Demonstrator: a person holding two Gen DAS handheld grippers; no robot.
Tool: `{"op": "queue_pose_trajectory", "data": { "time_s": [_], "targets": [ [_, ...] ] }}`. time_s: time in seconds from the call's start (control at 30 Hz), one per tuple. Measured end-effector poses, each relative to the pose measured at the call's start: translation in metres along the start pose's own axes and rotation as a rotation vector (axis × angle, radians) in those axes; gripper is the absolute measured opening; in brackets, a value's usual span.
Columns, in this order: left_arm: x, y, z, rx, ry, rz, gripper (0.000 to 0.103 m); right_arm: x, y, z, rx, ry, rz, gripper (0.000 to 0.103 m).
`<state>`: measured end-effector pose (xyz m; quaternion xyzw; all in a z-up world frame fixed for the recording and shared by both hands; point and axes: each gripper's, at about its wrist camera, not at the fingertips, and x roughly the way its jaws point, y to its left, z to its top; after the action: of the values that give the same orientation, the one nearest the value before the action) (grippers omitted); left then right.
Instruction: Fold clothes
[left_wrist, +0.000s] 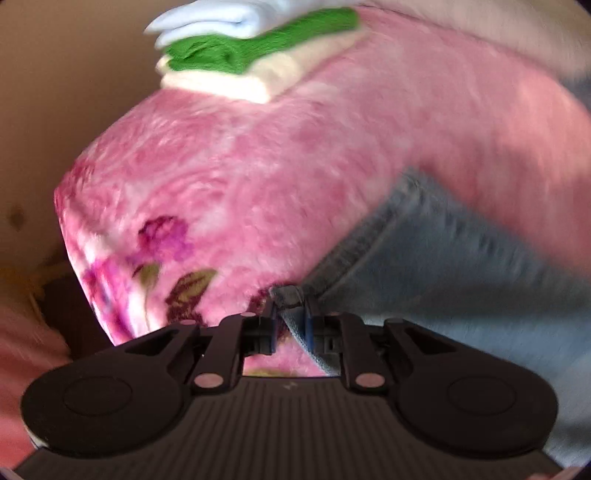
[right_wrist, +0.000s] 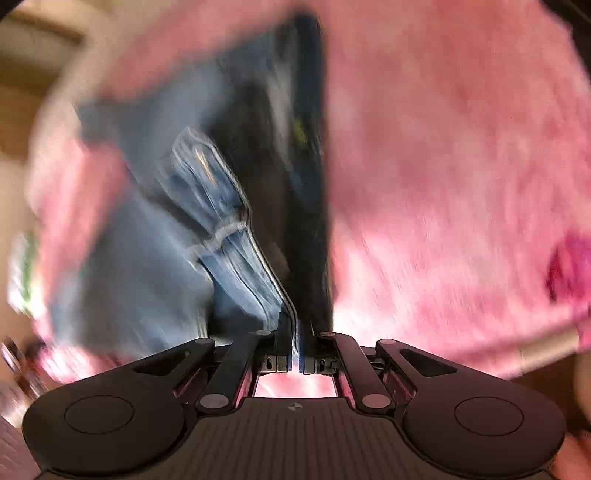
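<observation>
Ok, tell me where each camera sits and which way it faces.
Left wrist: on the left gripper, looking down along its fingers, shut on the jeans, over the pink blanket towards the folded stack.
Right wrist: on the right gripper, angled down, shut on the jeans' edge; badly blurred.
Shared: jeans and pink blanket.

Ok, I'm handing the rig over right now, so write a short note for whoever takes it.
Left tool: shut on a seam edge of the jeans.
Right tool: shut on another denim edge.
The jeans lie on the pink floral blanket.
Done: a folded stack of white, green and cream pieces sits at the blanket's far end.
Left: fold the jeans.
</observation>
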<state>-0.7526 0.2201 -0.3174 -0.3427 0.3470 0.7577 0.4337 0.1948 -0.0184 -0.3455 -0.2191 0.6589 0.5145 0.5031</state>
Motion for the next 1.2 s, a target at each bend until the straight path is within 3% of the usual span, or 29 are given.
{"op": "queue_pose_trajectory", "data": {
  "time_s": [0.13,0.2,0.33,0.5,0.57,0.63,0.7,0.87,0.97,1.13,1.2],
  "targets": [
    [-0.003,-0.013,0.002,0.141,0.006,0.043,0.017,0.013,0.012,0.006,0.005,-0.032,-0.046,0.001],
    [-0.014,-0.01,0.004,0.17,-0.009,0.047,0.022,0.012,0.018,0.006,-0.008,-0.036,-0.054,0.007],
    [-0.048,-0.005,0.001,0.13,-0.036,0.047,0.023,0.002,0.024,0.0,-0.007,-0.085,-0.045,0.044],
    [-0.096,-0.029,-0.02,0.238,-0.058,-0.03,0.022,0.003,0.029,-0.01,-0.025,-0.139,-0.051,0.046],
    [-0.112,-0.053,-0.029,0.333,-0.065,-0.121,0.021,0.005,0.031,-0.012,-0.031,-0.162,-0.064,0.046],
    [-0.128,-0.085,-0.041,0.46,-0.062,-0.248,0.021,0.005,0.029,-0.013,-0.026,-0.175,-0.06,0.046],
    [-0.143,-0.126,-0.056,0.658,-0.085,-0.367,0.023,0.008,0.028,-0.011,-0.025,-0.176,-0.059,0.046],
    [-0.178,-0.209,-0.104,1.179,-0.233,-0.583,0.033,0.005,0.03,-0.012,-0.044,-0.172,-0.053,0.046],
    [-0.182,-0.232,-0.128,1.402,-0.287,-0.632,0.035,0.004,0.03,-0.013,-0.058,-0.17,-0.054,0.046],
    [-0.171,-0.249,-0.152,1.64,-0.325,-0.657,0.035,0.006,0.035,-0.017,-0.096,-0.163,-0.047,0.046],
    [-0.166,-0.256,-0.163,1.731,-0.336,-0.647,0.028,0.007,0.036,-0.017,-0.112,-0.162,-0.054,0.046]
  ]
}}
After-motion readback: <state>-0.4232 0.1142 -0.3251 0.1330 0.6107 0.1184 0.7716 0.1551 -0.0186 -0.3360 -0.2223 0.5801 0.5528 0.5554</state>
